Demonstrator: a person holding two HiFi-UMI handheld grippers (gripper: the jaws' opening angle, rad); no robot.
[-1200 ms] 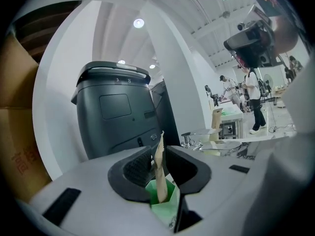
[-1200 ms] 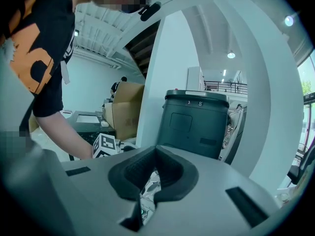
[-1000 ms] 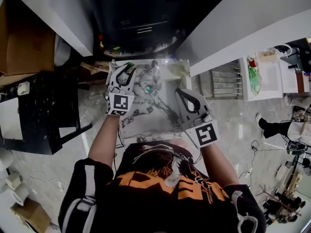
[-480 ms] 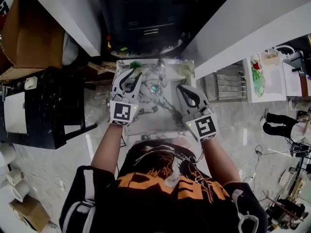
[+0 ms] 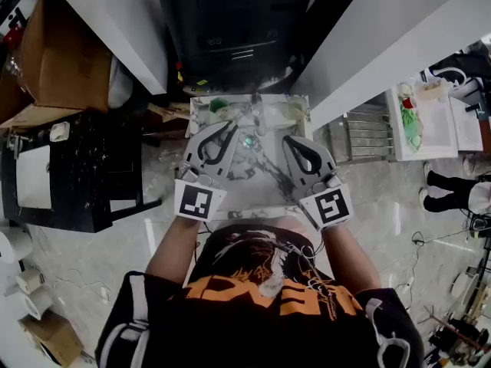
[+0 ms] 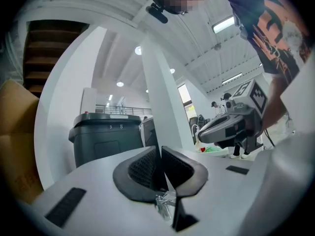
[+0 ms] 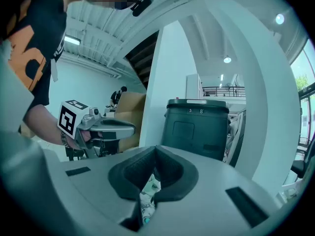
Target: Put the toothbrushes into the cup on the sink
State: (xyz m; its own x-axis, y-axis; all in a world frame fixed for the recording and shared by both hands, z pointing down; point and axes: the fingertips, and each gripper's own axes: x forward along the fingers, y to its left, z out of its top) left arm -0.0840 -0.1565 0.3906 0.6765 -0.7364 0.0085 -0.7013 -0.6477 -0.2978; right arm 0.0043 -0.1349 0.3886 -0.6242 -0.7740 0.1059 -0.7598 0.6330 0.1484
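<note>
Head view: the left gripper [image 5: 231, 126] and right gripper [image 5: 288, 140] hover over the marble sink [image 5: 257, 184], one on each side of the drain [image 5: 248, 139], probably poised between picks. A green thing [image 5: 219, 104], seemingly the cup with a toothbrush in it, sits at the far-left corner, too small to confirm. Walls crowd the far side, and the near edge is open.

Left gripper view: the jaws are closing and nearly meet, with nothing between them.

Right gripper view: the jaws are pressed together and empty, with marble showing below.
</note>
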